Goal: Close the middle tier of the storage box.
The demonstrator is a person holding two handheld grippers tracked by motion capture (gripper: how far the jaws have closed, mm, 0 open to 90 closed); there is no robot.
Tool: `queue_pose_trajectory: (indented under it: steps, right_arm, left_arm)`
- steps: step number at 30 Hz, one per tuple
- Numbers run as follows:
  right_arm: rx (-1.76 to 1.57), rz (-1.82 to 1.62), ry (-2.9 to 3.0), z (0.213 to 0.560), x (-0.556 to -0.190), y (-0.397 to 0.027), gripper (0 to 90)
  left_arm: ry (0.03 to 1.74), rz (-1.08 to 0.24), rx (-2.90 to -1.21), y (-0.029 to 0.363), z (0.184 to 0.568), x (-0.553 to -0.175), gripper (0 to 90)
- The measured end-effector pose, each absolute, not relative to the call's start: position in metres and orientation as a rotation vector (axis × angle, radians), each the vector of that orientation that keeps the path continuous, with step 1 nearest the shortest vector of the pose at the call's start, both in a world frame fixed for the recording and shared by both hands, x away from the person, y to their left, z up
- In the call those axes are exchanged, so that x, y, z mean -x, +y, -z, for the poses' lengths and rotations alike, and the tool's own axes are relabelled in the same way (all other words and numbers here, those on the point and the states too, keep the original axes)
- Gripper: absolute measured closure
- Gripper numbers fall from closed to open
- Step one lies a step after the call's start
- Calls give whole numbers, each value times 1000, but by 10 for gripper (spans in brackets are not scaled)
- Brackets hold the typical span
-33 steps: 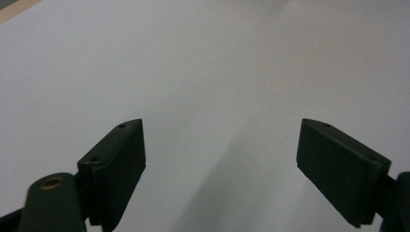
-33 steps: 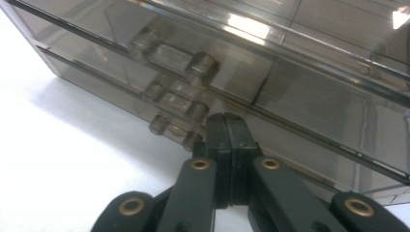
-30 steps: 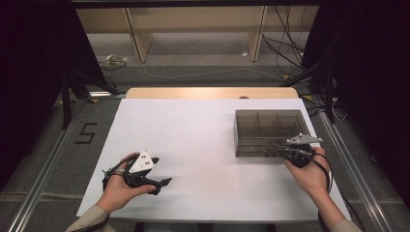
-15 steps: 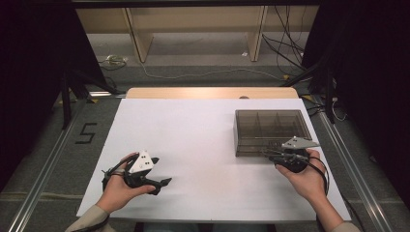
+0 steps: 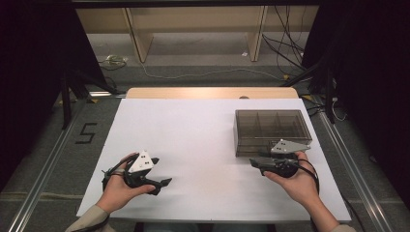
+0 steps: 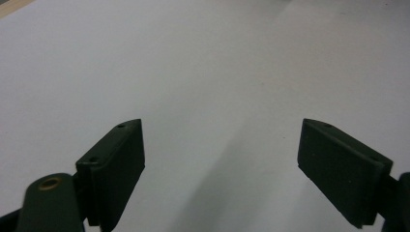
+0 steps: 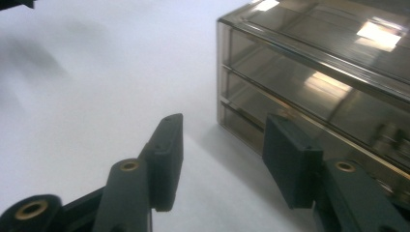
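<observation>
left gripper (image 5: pixel 162 182) sits low over the white table (image 5: pixel 193 140), well to the left of the box, near the table's front edge. the left hand (image 5: pixel 118 189) cradles it from behind. its jaws are spread wide with nothing between them; the left gripper view shows bare white surface past both pads (image 6: pixel 118 169). it reads as parked: kept clear of the box so the other hand has room, and already opened in case it is needed to steady something.

the smoky, see-through plastic box (image 5: pixel 272 130) stands flat on the table's right half, lid closed, inner dividers showing through the top. no contents that i can tell. it lies square to the table edges, front wall toward the person, so that side is the easy one to reach.

right gripper (image 5: pixel 255 163) is just in front of the box's front left corner, held level by the right hand (image 5: pixel 297 181), pointing leftward along the front wall. its jaws have just been opening and now stand apart, nothing pinched. in the right gripper view one pad (image 7: pixel 290 159) is close by the box's lower front edge, the other pad (image 7: pixel 167 154) is out over bare table; touching or not i cannot tell.

judgement: the spread and the low, level hold suit lining up on the box's corner or front wall for a grasp or a nudge.
</observation>
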State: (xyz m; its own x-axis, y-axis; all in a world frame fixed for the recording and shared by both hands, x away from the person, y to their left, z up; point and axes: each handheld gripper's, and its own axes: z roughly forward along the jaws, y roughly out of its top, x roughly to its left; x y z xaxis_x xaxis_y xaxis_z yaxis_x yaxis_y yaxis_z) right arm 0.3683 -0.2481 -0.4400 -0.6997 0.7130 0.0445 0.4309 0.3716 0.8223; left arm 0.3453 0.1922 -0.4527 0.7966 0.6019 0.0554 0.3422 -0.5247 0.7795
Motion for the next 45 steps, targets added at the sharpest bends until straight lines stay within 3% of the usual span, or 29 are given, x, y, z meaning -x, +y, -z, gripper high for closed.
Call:
queue_pose_trajectory:
  steps: [22, 45]
  right_arm:
    - [-890, -1360, 2407, 444, -353, -228, 322]
    - [-859, -1232, 2532, 454, -347, -226, 348]
  left_arm:
    - [703, -378, -2178, 192, 455, -345, 165]
    - [707, -356, -2189, 192, 458, -346, 164]
